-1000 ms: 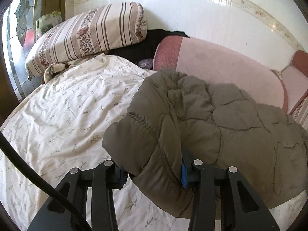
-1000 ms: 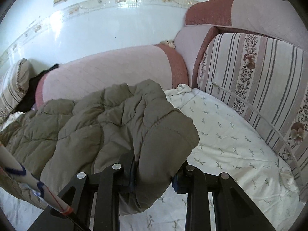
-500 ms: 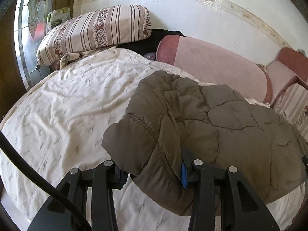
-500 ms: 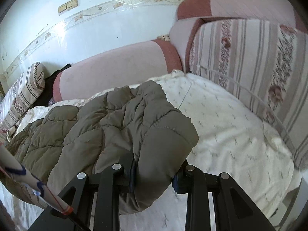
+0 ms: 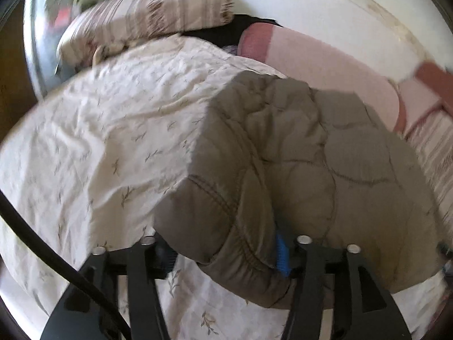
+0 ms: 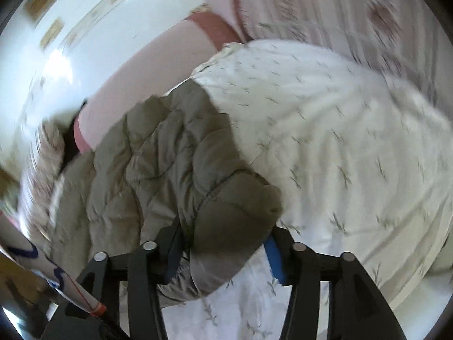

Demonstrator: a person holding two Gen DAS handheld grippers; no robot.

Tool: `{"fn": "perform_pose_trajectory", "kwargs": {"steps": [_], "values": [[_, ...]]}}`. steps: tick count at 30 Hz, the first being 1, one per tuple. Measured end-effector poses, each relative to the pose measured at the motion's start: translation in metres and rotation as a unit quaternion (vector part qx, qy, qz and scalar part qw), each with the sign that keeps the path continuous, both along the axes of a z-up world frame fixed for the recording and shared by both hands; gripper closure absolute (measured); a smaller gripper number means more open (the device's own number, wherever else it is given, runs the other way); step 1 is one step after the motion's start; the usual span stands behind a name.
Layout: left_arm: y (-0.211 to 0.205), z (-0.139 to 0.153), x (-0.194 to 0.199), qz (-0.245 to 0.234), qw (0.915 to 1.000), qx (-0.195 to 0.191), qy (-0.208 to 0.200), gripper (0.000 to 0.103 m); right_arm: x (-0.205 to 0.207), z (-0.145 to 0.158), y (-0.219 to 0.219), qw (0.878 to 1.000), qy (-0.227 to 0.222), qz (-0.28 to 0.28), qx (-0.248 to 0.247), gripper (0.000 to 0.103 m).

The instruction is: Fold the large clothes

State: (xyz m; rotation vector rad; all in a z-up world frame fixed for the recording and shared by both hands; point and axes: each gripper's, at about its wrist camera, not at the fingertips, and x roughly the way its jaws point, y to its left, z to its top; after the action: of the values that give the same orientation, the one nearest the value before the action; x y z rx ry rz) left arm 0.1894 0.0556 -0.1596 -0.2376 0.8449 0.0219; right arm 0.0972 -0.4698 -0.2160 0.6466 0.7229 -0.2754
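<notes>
Left wrist view: olive jacket (image 5: 325, 164) heaped on sheet (image 5: 99, 141), cuff between fingers of left gripper (image 5: 226, 255); jaws just widened, left pad clear of fabric. Striped pillow (image 5: 153, 14) behind.

Right wrist view: jacket (image 6: 158, 170) corner inside right gripper (image 6: 223, 255); jaws just widened, grip slackened, blue pad (image 6: 274, 257) exposed.

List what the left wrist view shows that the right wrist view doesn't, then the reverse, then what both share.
Only the left wrist view: the left gripper and a black cable.

Only the right wrist view: the right gripper and a white rod with blue marks at lower left.

Both: the olive padded jacket lying on the white leaf-print sheet, a jacket corner between each gripper's jaws, which have just been opening, and a pink cushion against the wall.
</notes>
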Motion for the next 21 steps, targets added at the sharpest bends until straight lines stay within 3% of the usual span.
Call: {"fn": "perform_pose_trajectory", "kwargs": {"steps": [2, 5, 7, 10, 13, 17, 21], "values": [[0.012, 0.004, -0.002, 0.026, 0.9995, -0.015, -0.006, 0.037, -0.008, -0.001, -0.011, 0.999, -0.009, -0.017, 0.033, 0.044], [0.022, 0.016, -0.006, 0.060, 0.9976, -0.008, -0.035, 0.036, -0.014, -0.001, -0.018, 0.997, -0.017, -0.036, 0.061, 0.043], [0.026, 0.025, -0.009, 0.100, 0.9928, 0.021, -0.063, 0.037, -0.018, 0.001, -0.023, 0.996, -0.019, -0.058, 0.063, 0.043], [0.023, 0.034, -0.012, 0.115, 0.9868, 0.058, -0.098, 0.037, -0.029, 0.012, -0.033, 0.993, -0.026, -0.112, 0.040, 0.042], [0.004, 0.039, -0.017, 0.092, 0.9832, 0.091, -0.129, 0.036, -0.033, 0.029, -0.034, 0.990, -0.049, -0.135, -0.010, 0.042], [-0.045, 0.041, -0.023, 0.024, 0.9753, 0.139, -0.170, 0.036, -0.014, 0.050, 0.000, 0.991, -0.075, -0.067, -0.087, 0.042], [-0.087, 0.032, -0.019, -0.036, 0.9716, 0.158, -0.172, 0.033, 0.012, 0.050, 0.046, 0.987, -0.061, 0.004, -0.148, 0.042]]}}
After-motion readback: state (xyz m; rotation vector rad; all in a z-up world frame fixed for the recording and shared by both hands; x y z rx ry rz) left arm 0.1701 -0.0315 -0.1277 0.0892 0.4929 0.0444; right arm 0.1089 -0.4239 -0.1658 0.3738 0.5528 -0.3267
